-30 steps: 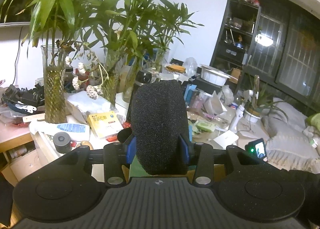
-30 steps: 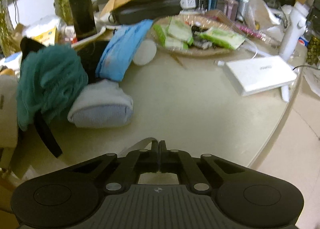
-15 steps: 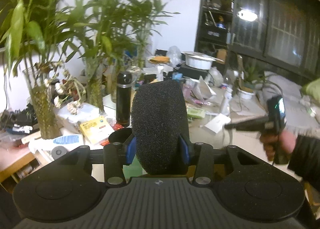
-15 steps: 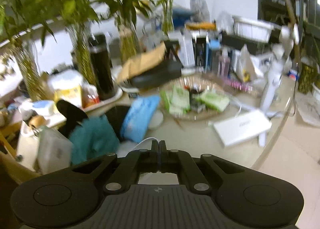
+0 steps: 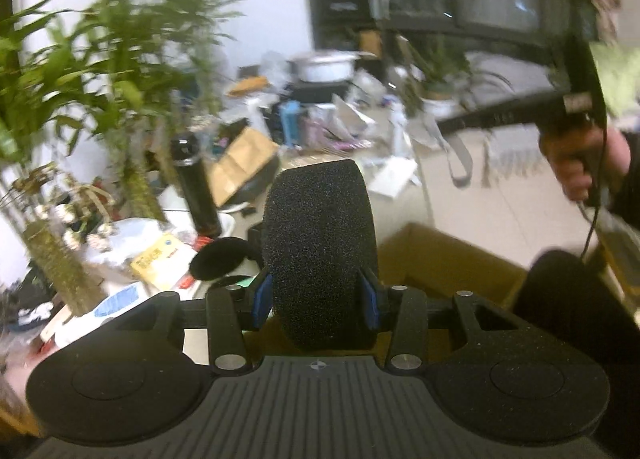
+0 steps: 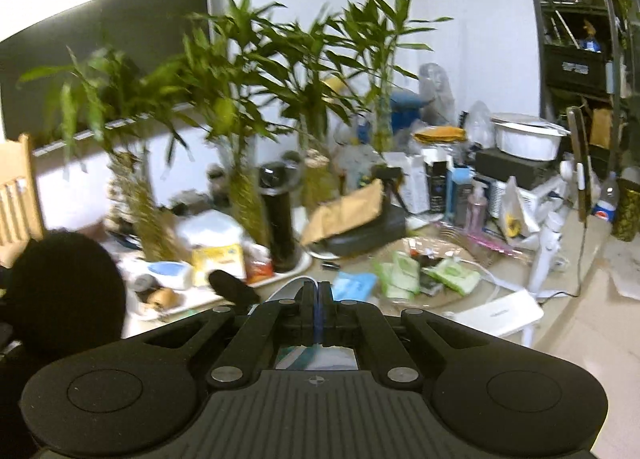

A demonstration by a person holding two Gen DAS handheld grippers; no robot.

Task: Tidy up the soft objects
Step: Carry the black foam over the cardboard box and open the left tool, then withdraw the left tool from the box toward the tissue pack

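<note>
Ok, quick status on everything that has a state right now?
Left hand-held gripper: shut on the black foam sponge, held upright.
Right hand-held gripper: shut, nothing visibly between its fingers.
Cardboard box: open-topped, below the sponge.
Black flask: upright, lid on.

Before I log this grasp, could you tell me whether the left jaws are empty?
No, the left gripper is clamped on a black foam sponge standing upright between its jaws.
</note>
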